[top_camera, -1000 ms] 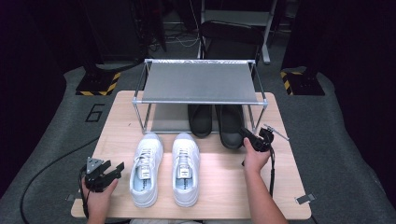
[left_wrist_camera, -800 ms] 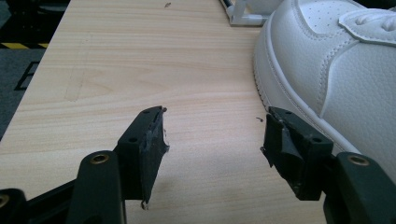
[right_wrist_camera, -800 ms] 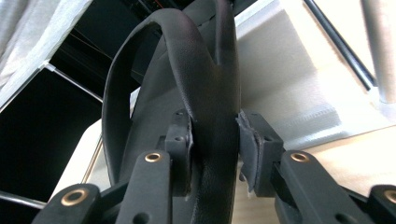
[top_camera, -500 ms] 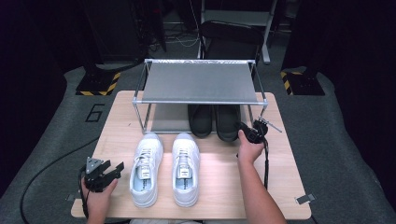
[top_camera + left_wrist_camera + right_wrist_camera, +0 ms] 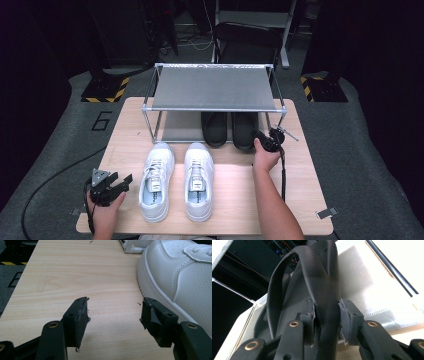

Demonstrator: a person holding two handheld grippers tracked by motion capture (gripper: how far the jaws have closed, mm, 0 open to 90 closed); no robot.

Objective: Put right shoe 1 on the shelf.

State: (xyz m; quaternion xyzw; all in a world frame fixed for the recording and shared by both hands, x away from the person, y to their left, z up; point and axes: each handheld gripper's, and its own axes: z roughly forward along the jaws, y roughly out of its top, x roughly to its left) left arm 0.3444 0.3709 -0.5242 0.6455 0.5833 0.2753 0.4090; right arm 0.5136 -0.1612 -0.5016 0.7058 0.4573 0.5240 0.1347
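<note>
The wooden table (image 5: 300, 200) carries a metal shoe rack (image 5: 215, 90) at its far side. Under the rack, at its right end, sits the black shoe (image 5: 243, 131); the right gripper (image 5: 264, 141) clamps its heel collar (image 5: 325, 312). Slide it level, clear of the rack's post. In front of the rack, the left gripper (image 5: 111, 184) rests with jaws spread, empty, beside a white sneaker (image 5: 180, 275).

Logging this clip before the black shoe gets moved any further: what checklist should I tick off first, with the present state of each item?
1. Right claw shut on the black shoe's heel: ok.
2. Grip depth on the heel: cannot tell.
3. Second black shoe lies close beside the held one, under the rack: not ok, it may be nudged.
4. Left claw open, nothing between its jaws: ok.
5. White shoes stand on the table apart from the right claw: ok.
</note>
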